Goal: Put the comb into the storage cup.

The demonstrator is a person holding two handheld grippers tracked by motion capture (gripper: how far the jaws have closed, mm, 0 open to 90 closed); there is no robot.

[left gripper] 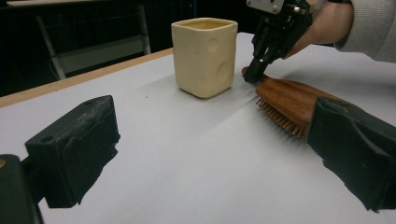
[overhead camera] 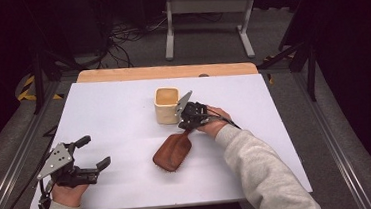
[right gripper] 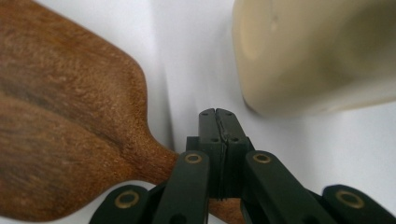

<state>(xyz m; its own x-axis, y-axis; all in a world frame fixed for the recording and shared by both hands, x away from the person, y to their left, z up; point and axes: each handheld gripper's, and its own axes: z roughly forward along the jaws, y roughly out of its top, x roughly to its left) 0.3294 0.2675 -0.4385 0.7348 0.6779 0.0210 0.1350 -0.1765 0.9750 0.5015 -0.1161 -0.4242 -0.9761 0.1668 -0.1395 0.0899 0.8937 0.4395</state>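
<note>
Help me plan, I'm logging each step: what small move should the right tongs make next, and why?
Probably lift slightly: the right tongs appear shut on the wooden brush handle, bristles down on the table, with the cream cup right beside it.

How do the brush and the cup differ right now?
The brush is dark brown wood and lies flat, bristles down; the cup is cream and stands upright. The right gripper is shut on the brush handle; nothing holds the cup. Both rest on the white table.

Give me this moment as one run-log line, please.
right gripper: shut on brush handle | left gripper: open, idle | brush: on table beside cup
</note>
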